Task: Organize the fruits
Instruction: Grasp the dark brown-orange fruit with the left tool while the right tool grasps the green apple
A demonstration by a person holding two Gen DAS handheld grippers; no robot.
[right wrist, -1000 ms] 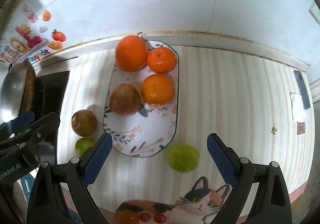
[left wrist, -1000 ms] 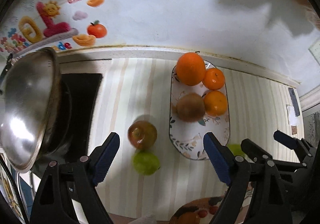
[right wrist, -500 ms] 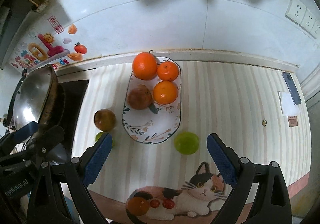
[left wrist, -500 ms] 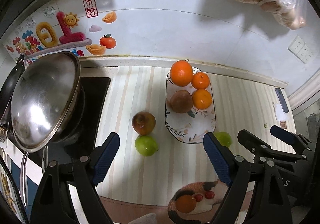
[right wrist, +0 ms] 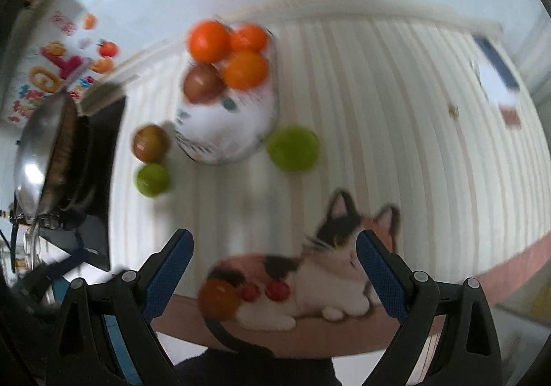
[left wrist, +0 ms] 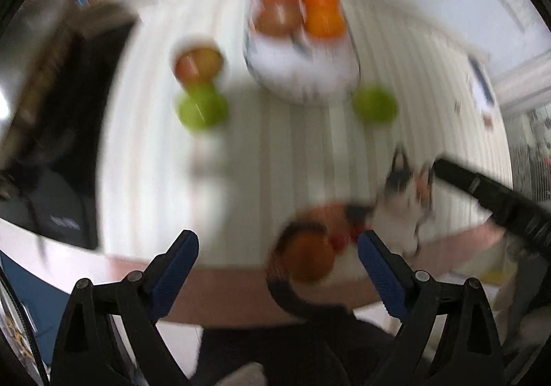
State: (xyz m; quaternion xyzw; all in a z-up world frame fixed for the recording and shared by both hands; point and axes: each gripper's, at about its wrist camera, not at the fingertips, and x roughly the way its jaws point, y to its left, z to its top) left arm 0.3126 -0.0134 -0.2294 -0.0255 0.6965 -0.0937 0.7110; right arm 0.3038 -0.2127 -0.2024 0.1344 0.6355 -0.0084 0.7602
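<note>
On the striped table [right wrist: 396, 117], three loose fruits sit beside the floral oval plate [right wrist: 220, 131]: two green, one reddish-brown. Both grippers [left wrist: 277, 258] [right wrist: 273, 256] hover wide, holding nothing. Probably best to drop straight over the nearest green fruit [right wrist: 292, 149].

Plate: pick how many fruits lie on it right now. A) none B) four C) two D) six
B: the plate holds three oranges and one brown fruit; two green fruits and a reddish one lie beside it on the counter.
</note>
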